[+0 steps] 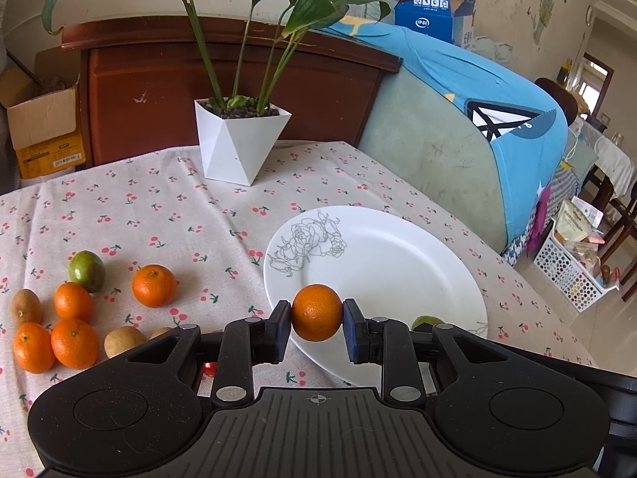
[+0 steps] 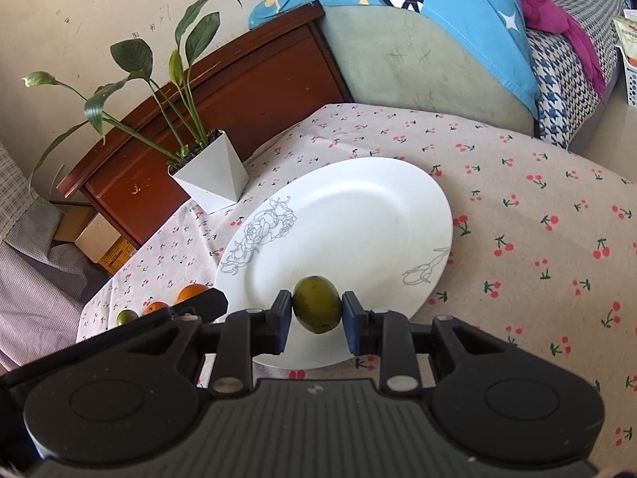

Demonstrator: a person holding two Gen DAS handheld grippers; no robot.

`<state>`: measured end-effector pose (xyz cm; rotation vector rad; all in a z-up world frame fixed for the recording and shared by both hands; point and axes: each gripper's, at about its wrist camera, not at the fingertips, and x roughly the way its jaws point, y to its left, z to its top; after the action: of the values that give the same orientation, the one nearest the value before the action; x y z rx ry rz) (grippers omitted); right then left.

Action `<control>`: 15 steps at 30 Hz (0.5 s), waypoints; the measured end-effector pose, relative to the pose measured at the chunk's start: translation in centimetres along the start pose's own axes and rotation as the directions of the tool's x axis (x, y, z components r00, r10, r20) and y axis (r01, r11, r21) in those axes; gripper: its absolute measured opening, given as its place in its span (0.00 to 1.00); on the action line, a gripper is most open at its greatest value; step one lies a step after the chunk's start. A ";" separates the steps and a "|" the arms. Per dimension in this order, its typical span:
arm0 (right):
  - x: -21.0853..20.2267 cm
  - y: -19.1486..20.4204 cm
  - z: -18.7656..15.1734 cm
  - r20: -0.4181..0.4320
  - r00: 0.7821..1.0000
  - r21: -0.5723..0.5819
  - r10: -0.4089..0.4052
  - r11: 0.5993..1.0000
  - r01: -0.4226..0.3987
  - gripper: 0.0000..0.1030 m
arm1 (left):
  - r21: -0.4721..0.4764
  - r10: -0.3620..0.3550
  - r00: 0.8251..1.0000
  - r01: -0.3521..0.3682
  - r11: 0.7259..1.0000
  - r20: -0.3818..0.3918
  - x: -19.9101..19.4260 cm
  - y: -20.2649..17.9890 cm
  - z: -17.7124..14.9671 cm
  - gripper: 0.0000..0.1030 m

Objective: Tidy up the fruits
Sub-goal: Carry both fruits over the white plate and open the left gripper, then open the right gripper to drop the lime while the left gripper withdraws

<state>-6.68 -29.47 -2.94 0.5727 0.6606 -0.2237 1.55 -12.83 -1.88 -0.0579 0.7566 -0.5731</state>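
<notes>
1. Left gripper (image 1: 316, 324): jaws clenched on a small orange (image 1: 317, 312), pads on its left and right flanks. The fruit hangs clear of the surface, over the near-left rim of the white plate (image 1: 398, 263).
2. Right gripper (image 2: 314, 320): jaws clenched on a green fruit (image 2: 317, 310), oval, long axis roughly along the pointing line and tipped slightly right. It hangs over the near edge of the same plate (image 2: 350, 215), not touching it.
3. Plate carries nothing yet; only the rose print shows. In the left view the green fruit peeks out just right of the left gripper's arm, so the two grippers sit side by side at the plate's near edge.
4. Key relation: the plate's open centre lies ahead of and below both pairs of jaws. Both grippers angle down toward it. Judgement: neither is clearly nearer; the right one sits more squarely over the plate, the left one is at the rim.
5. Loose pile stays on the cherry-print tablecloth (image 1: 159, 207), well left of the plate: four oranges (image 1: 154, 285), one green fruit, a few brownish ones.
6. Potted plant (image 1: 241, 141) stands beyond the plate, out of the drop path.
7. Risk, judged: round fruit rolls on a shallow plate. Lower before release, and keep the two drops apart.
</notes>
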 end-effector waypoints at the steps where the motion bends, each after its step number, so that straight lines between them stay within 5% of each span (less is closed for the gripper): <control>1: 0.1 -0.1 0.0 -0.001 1.000 0.001 -0.002 1.000 0.002 0.27 | 0.002 0.000 1.000 0.000 1.000 -0.003 0.2 -0.1 0.0 0.24; 10: 0.1 -0.5 0.2 0.004 1.000 0.027 -0.004 1.000 0.004 0.29 | 0.008 -0.001 1.000 0.001 1.000 -0.006 0.6 -0.7 0.0 0.28; 15: -0.2 -0.4 0.4 0.019 1.000 0.029 -0.001 1.000 0.001 0.29 | -0.004 0.034 0.999 -0.034 0.999 0.000 0.0 -0.5 0.4 0.45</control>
<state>-6.76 -30.02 -2.74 0.5975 0.6404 -0.2397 1.55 -13.31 -1.46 -0.0489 0.7574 -0.5395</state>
